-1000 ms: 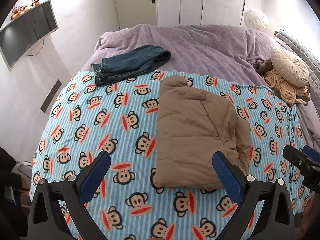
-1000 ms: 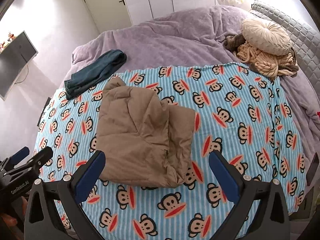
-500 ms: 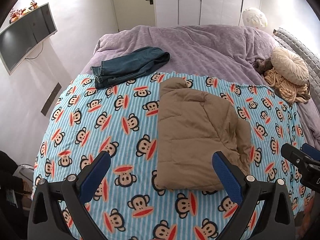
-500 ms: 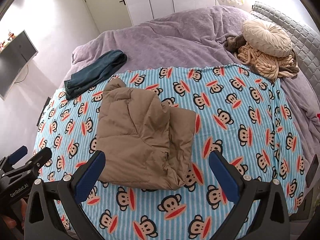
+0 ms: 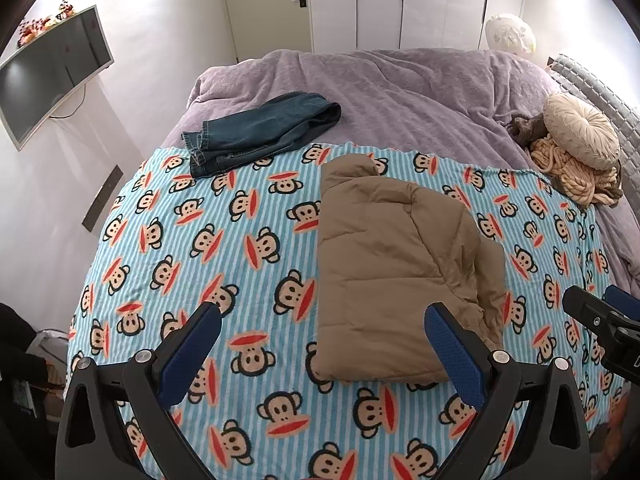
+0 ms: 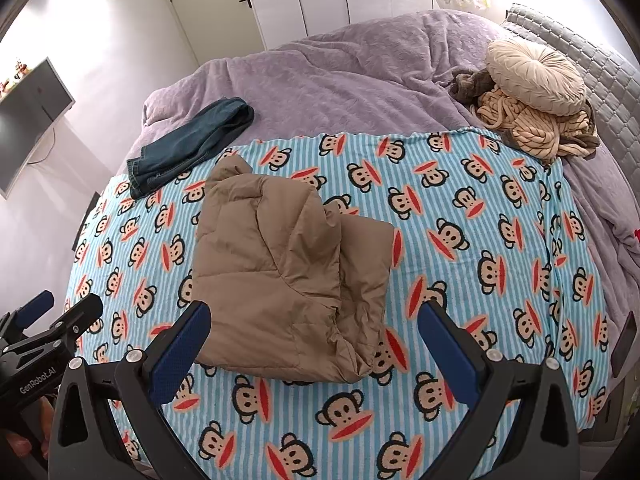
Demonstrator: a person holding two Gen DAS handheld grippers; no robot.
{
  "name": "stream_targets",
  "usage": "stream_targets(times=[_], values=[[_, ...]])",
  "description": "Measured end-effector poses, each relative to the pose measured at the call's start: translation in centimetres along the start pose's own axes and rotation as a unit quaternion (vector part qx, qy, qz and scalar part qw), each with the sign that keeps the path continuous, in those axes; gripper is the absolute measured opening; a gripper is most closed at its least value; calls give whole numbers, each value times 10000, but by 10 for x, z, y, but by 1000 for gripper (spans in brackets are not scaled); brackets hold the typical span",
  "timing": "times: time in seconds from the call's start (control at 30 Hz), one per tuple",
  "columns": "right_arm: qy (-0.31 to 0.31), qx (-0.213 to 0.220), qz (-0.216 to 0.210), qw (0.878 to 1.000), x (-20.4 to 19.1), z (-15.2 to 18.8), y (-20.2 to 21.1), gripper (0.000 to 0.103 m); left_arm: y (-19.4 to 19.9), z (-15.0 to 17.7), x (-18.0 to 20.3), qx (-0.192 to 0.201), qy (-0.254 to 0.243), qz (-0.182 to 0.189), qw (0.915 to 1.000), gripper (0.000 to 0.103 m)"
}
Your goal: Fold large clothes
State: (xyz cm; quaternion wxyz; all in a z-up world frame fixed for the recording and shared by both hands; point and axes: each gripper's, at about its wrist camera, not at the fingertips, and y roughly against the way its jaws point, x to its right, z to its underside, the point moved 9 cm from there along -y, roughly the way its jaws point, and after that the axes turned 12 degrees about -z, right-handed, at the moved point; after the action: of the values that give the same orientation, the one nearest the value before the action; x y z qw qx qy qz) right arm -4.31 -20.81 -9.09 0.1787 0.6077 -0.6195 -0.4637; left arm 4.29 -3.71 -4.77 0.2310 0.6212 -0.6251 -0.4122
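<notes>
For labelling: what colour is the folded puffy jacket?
Tan-brown jacket, clearest in the right wrist view.

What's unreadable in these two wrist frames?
- Brown puffer jacket: its folded-under layers and underside are hidden by its own top layer in both views.
- Right hand-held gripper: cut off by the left view's right edge.
- Shelf ornaments above the TV: too small to identify.

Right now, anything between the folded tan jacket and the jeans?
Nothing: only bare monkey-print blanket separates the tan jacket from the jeans, which straddle the blanket's far edge. It shows clearly in both wrist views.
</notes>
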Motion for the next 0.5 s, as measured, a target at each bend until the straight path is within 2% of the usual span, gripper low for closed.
stream_targets(times=[0.5], values=[[25, -14, -2, 10000, 2, -1, 0, 103, -5, -3, 0, 7, -26, 31, 10000, 102]])
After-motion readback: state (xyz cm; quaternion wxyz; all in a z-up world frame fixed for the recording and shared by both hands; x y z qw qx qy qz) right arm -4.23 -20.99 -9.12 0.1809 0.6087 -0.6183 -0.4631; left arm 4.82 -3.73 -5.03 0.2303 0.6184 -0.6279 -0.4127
